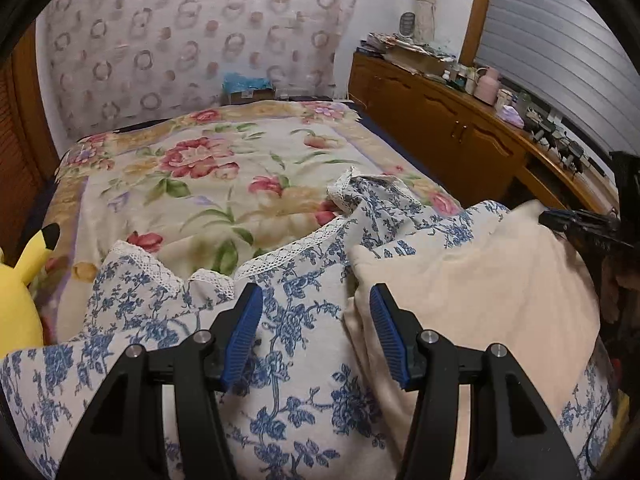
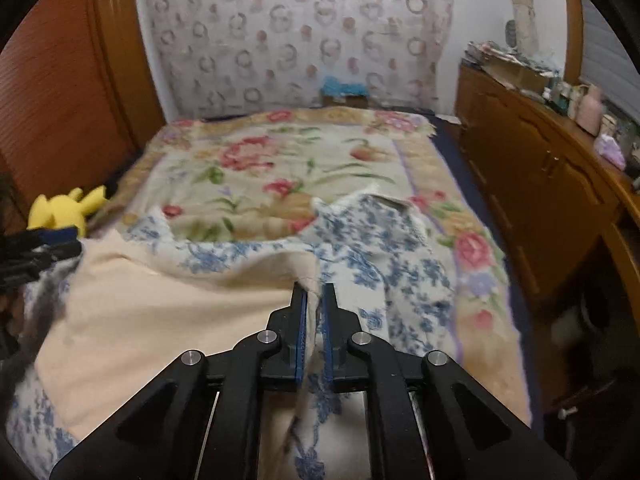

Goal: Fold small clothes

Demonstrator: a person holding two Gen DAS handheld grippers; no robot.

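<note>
A small garment in white cloth with a blue flower print (image 1: 304, 332) and lace trim lies on the bed, its cream lining (image 1: 480, 280) turned over on the right. My left gripper (image 1: 316, 294) hovers open over the printed part, its blue pads wide apart and holding nothing. In the right wrist view my right gripper (image 2: 313, 292) stands nearly closed, pinching a raised fold of the garment (image 2: 400, 248) where the cream lining (image 2: 160, 300) meets the print. The left gripper (image 2: 60, 240) also shows at that view's left edge.
A floral blanket (image 1: 208, 168) covers the bed beyond the garment. A yellow plush toy (image 1: 24, 280) sits at the bed's left side. A long wooden sideboard (image 1: 460, 120) crowded with small items runs along the right. A patterned cloth (image 1: 180, 40) hangs at the head.
</note>
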